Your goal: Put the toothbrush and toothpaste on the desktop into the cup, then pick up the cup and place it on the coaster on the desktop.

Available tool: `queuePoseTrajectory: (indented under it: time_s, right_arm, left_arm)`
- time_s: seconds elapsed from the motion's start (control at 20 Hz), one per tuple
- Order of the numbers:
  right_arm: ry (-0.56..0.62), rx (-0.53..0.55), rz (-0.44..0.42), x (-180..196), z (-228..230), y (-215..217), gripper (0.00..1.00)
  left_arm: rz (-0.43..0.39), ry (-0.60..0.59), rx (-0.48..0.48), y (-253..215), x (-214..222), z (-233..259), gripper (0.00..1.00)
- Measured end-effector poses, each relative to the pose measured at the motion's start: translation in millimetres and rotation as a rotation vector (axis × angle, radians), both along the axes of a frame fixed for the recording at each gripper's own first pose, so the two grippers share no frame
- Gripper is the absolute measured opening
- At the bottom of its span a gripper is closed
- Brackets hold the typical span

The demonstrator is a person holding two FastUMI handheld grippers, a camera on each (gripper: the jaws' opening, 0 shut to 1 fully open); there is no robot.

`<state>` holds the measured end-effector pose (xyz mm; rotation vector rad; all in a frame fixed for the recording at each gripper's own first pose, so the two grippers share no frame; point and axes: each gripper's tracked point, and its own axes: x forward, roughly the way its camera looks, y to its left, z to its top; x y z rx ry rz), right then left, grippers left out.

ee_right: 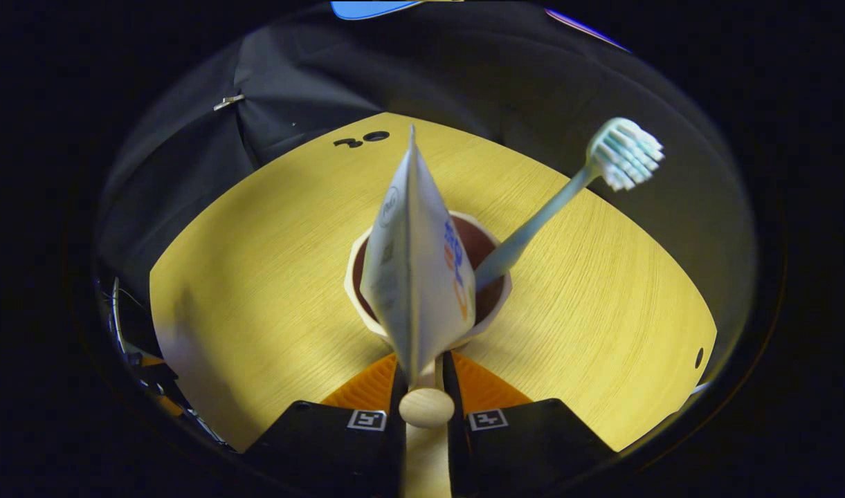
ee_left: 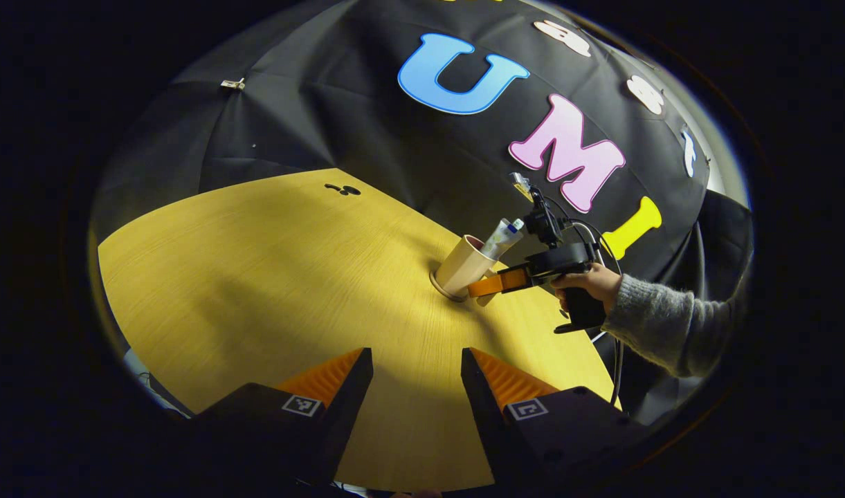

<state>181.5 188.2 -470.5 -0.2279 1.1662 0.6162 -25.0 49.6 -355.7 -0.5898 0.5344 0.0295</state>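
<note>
A beige cup point(ee_left: 461, 266) stands slightly tilted at the table's far right, its base on a round coaster point(ee_left: 441, 289). A white toothpaste tube point(ee_left: 502, 238) and a pale toothbrush point(ee_left: 520, 184) stick out of it. A person's hand point(ee_left: 592, 282) holds my right gripper point(ee_left: 483, 287) at the cup's side. In the right gripper view that gripper point(ee_right: 425, 373) is shut on the cup's handle point(ee_right: 426, 408), with the cup's rim point(ee_right: 354, 277), the toothpaste point(ee_right: 415, 277) and the toothbrush point(ee_right: 533, 221) right ahead. My left gripper point(ee_left: 416, 377) hangs open over the near table, far from the cup.
The wooden table point(ee_left: 256, 277) stretches wide to the left of the cup. Small black marks point(ee_left: 342, 189) lie near its far edge. Cables point(ee_left: 616, 377) hang off the right edge under the person's grey sleeve point(ee_left: 664, 321). A metal clip point(ee_left: 232, 84) sits on the cloth wall.
</note>
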Motion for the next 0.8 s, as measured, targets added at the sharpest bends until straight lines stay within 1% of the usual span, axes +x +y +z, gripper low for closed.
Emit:
queuePoseTrajectory:
  time_s: [0.05,0.1,0.15,0.25,0.3,0.4,0.45,0.5,0.55,0.6,0.65,0.8]
  right_arm:
    - [0.01,-0.005,-0.006,-2.0,-2.1,-2.0,0.29]
    - [0.023,-0.008,-0.01,-3.7,-4.3,-2.2,0.26]
    - [0.035,-0.002,-0.013,-6.6,-6.0,-0.8,0.31]
    - [0.029,0.009,-0.016,-9.0,-5.4,1.1,0.46]
    - [0.019,0.01,-0.018,-9.7,-3.1,0.5,0.59]
    - [0.009,0.022,-0.028,-10.2,3.1,-0.9,0.62]
    - [0.005,0.031,-0.034,-10.2,7.6,-1.6,0.56]
    - [-0.004,0.039,-0.043,-8.7,13.0,-2.5,0.63]
    - [-0.015,0.049,-0.051,-8.6,18.0,-2.7,0.66]
    - [-0.028,0.058,-0.058,-7.8,23.8,-2.7,0.75]
    - [-0.045,0.068,-0.065,-6.9,30.5,-4.0,0.86]
    - [-0.089,0.101,-0.076,-7.5,55.4,-5.6,0.91]
  left_arm:
    - [-0.002,0.0,0.003,0.6,0.1,0.1,0.82]
    - [0.0,0.002,0.008,1.7,-0.7,-1.0,0.82]
    - [0.0,0.003,0.008,2.4,-0.7,-1.7,0.82]
    - [0.005,0.005,0.009,3.5,-2.1,-2.0,0.82]
    - [0.006,0.005,0.009,2.8,-2.9,-2.0,0.82]
    - [0.016,0.004,0.021,4.2,-3.9,-0.7,0.82]
    - [0.018,-0.009,0.028,4.5,-3.0,3.3,0.82]
    - [0.016,-0.025,0.034,2.8,-2.4,9.1,0.83]
    - [0.012,-0.04,0.038,1.6,-1.0,15.7,0.83]
    - [0.01,-0.051,0.045,-0.3,0.2,20.3,0.84]
    - [0.011,-0.055,0.057,-0.8,1.5,25.3,0.86]
    - [0.018,-0.064,0.116,1.1,1.4,42.0,0.92]
